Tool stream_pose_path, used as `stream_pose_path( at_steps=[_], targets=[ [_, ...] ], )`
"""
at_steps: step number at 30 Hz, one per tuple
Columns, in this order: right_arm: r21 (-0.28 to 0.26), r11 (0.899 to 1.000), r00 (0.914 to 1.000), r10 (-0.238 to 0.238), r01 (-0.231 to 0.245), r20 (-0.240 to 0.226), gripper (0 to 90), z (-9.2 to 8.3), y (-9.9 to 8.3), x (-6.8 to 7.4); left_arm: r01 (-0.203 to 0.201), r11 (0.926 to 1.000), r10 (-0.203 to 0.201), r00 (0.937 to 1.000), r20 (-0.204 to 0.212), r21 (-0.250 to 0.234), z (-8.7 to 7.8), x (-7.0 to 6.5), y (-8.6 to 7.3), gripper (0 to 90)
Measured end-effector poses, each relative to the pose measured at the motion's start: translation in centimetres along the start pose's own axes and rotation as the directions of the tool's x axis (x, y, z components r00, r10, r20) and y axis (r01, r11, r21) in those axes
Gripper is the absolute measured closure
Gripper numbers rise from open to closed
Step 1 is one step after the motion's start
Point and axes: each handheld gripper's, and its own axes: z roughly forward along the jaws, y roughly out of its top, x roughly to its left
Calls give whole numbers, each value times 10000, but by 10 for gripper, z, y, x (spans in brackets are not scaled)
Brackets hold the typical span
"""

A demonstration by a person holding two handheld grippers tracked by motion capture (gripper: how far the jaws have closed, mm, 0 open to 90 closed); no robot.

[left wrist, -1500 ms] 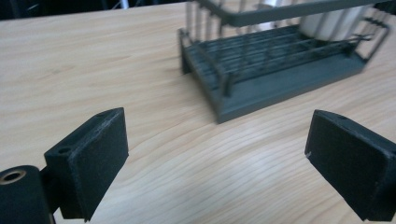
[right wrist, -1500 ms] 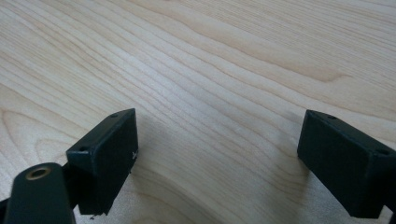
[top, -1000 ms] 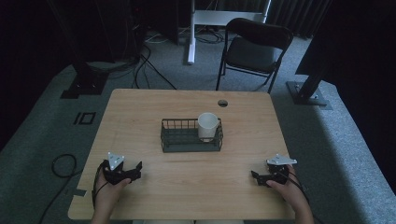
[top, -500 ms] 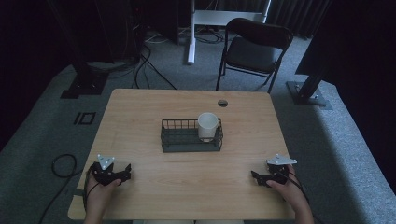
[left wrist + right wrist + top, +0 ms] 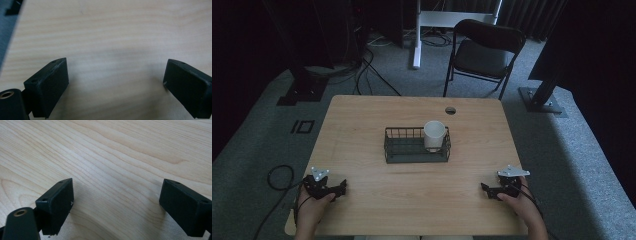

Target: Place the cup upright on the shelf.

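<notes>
Wooden table [image 5: 362, 130] is seen from the high view, light grain, with a round cable hole [image 5: 450, 110] near the far edge. A folding chair [image 5: 482, 52] is parked behind it on grey carpet. A dark wire basket [image 5: 404, 148] is placed mid-table; a white cup [image 5: 434, 135] is stood upright in its right end. Left gripper [image 5: 341, 188] is held at the near-left corner, right gripper [image 5: 486, 189] at near-right, both well apart from the basket. Jaws on both are spread wide over bare wood, nothing between them.
</notes>
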Motion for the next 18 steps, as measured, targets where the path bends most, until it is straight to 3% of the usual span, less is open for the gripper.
stream_pose_path(
  at_steps=[6,18],
  targets=[
    [1,10000,10000,3,-3,1,120,0,0,0,-254,9996,251,9994,228,127,2,0,1,19],
    [5,10000,10000,6,-6,-1,119,0,0,0,-276,9995,272,9993,257,131,3,0,1,11]
  ],
)
